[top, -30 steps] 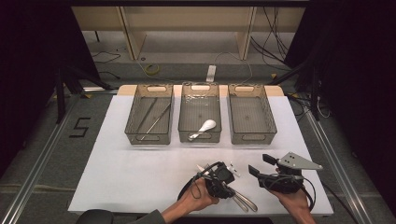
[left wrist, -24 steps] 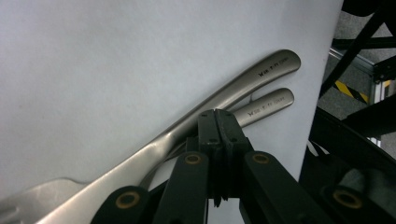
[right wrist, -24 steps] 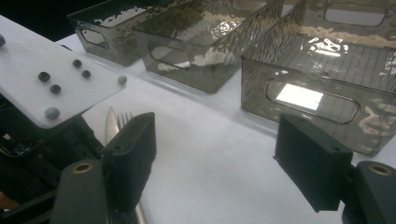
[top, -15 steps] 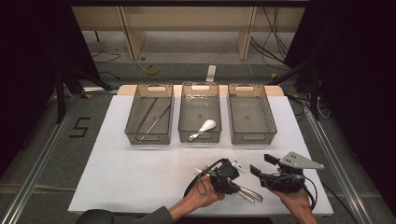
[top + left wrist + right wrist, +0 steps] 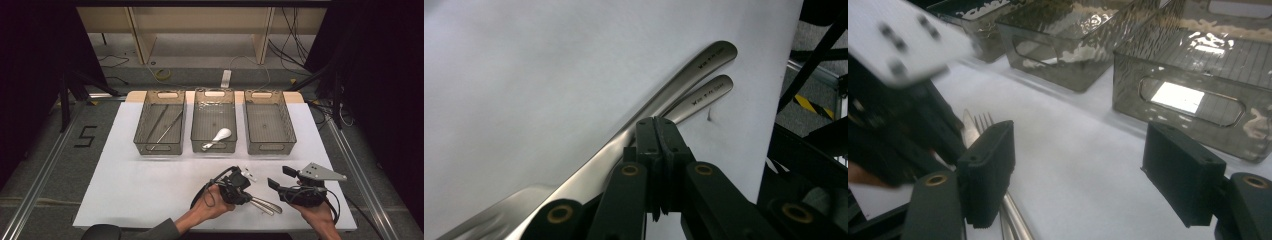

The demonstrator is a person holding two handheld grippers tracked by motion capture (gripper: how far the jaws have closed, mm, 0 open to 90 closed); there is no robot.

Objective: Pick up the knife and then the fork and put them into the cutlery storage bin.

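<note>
Two steel cutlery pieces point(image 5: 659, 107) side by side

Left gripper point(image 5: 248, 181) over cutlery point(image 5: 264, 204); right gripper point(image 5: 280, 178) beside, jaws apart.

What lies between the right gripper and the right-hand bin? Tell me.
Only bare white table cover, seen in the high view, lies between the right gripper and the right-hand bin.

The left gripper point(image 5: 246, 181) now sits farther right than before, jaws pressed together over the two steel cutlery handles point(image 5: 265, 204)
</note>
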